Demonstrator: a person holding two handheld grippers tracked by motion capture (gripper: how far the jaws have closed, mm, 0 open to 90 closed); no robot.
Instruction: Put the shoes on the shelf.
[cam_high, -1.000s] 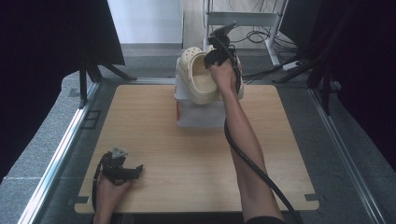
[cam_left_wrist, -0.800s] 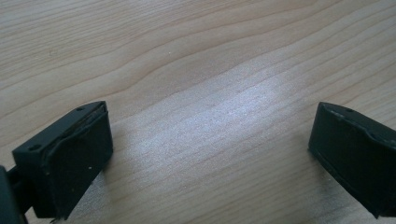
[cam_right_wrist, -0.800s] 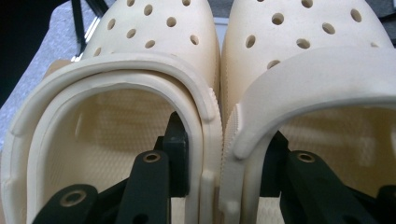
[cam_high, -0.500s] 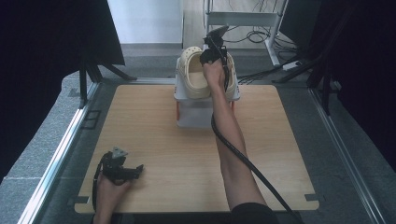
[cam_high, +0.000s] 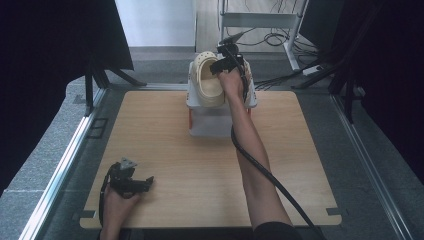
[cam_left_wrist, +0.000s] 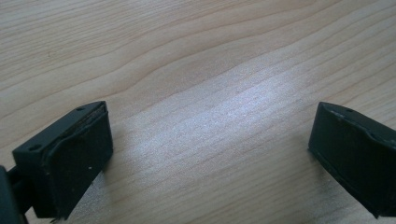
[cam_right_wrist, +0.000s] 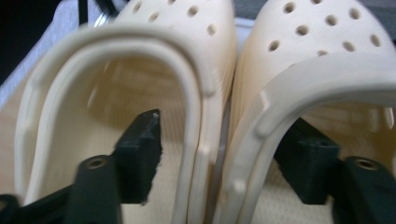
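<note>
Pair of cream clogs (cam_high: 209, 82), perforated toes, standing side by side and touching along their inner walls. Location: on top of a pale plastic box (cam_high: 212, 120) at the far middle of the wooden table (cam_high: 165, 150). In the right gripper view the left clog (cam_right_wrist: 126, 93) and right clog (cam_right_wrist: 322, 79) press together, heel straps toward the camera.

Right gripper (cam_high: 226, 61): held over the clogs at the far end of an outstretched forearm (cam_high: 250, 150). One jaw sits inside the left clog, the other inside the right clog, so that both touching inner walls lie between them. The jaws are fairly wide apart; whether they already squeeze the walls cannot be told. Its black cable (cam_high: 260, 165) trails back along the arm toward the near edge.

Left gripper (cam_high: 131, 182): resting at the near left corner of the table, well apart from the box, jaws spread wide over bare wood with nothing between them.

Surroundings: grey floor (cam_high: 60, 135) around the table, a metal rail (cam_high: 65, 165) along the left side, black curtains (cam_high: 50, 60) on both sides, a white frame with cables (cam_high: 260, 22) beyond the far edge. Nothing lies on the table between the box and the left gripper.
</note>
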